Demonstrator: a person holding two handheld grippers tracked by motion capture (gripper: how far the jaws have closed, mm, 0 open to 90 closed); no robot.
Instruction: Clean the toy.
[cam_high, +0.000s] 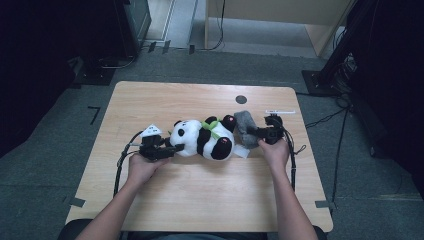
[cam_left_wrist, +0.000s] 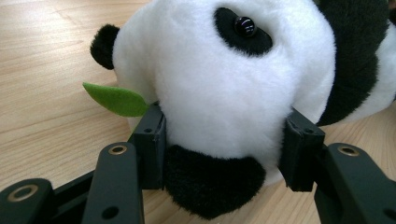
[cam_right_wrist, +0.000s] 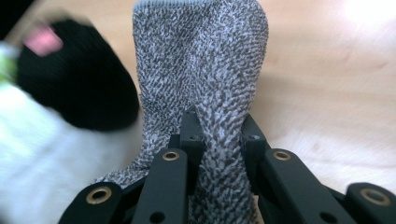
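- Left gripper (cam_left_wrist: 224, 154): jaws clamped on the plush panda's (cam_high: 202, 138) head, pinning it mid-table (cam_high: 200, 195).
- Right gripper (cam_right_wrist: 219, 135): jaws pinching the grey knit sock (cam_right_wrist: 201, 70) beside the panda's foot.
- Technique: keep the head anchored; draw the sock over the foot slowly.

Overhead view, two close tool views

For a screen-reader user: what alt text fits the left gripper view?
The left gripper clamps the head of a plush panda lying on a wooden table; a green felt leaf sticks out beside it.
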